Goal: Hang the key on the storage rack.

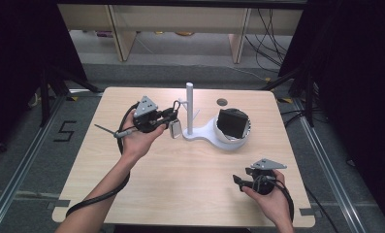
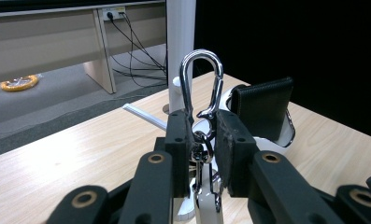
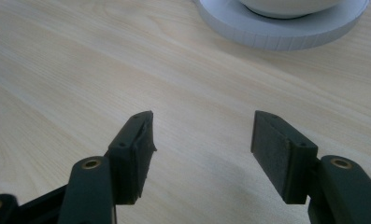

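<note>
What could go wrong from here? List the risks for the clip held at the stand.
1. The left gripper pinches the silver carabiner only low down, with keys dangling below, so it may twist or slip.
2. The white post stands close beyond the carabiner; a bump could shift the stand.
3. The black wallet sits tilted in the white bowl and might tip out if it is jolted.

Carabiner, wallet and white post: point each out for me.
carabiner (image 2: pixel 201 77), left gripper view, on its upper loop.
wallet (image 2: pixel 262 109), left gripper view, on its black face.
white post (image 1: pixel 189 109), high view, mid-shaft.
</note>
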Motion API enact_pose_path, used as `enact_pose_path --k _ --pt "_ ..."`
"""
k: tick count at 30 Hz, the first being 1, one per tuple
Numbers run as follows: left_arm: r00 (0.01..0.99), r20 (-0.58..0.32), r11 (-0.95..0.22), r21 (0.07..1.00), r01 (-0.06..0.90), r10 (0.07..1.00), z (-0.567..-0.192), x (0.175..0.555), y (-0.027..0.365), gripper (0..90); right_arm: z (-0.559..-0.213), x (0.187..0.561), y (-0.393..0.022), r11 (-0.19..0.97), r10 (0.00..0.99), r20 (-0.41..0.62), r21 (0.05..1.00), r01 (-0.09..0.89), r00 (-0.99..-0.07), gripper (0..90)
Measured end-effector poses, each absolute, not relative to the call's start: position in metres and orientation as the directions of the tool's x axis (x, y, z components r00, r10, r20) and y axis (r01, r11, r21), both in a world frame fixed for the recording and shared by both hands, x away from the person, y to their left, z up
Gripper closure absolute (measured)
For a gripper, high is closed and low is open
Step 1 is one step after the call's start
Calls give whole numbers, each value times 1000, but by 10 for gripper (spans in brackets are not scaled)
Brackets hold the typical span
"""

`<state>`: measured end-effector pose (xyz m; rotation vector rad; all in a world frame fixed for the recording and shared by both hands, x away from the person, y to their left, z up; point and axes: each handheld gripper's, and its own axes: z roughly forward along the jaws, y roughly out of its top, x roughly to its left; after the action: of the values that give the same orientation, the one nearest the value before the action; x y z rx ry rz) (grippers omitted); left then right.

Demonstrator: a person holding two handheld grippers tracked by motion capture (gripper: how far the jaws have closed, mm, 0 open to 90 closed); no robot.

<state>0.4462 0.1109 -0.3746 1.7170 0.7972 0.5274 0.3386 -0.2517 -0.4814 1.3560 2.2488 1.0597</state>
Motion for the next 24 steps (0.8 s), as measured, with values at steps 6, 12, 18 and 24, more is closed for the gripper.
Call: enact_pose_path --k 6,12,18,24 --pt "664 -54 -157 954 254 746 -378 453 108 753 -481 338 -252 281 860 100 725 628 -500 402" --pt "662 -59 -156 952 262 747 -379 456 105 753 -482 338 -252 277 860 107 723 633 -499 401" --pt "657 -66 -152 951 269 751 -381 460 104 753 -482 339 -252 292 851 98 729 619 -516 399" --pt "651 -69 -152 949 277 756 -385 462 102 753 -482 339 -253 296 855 86 728 619 -511 398"
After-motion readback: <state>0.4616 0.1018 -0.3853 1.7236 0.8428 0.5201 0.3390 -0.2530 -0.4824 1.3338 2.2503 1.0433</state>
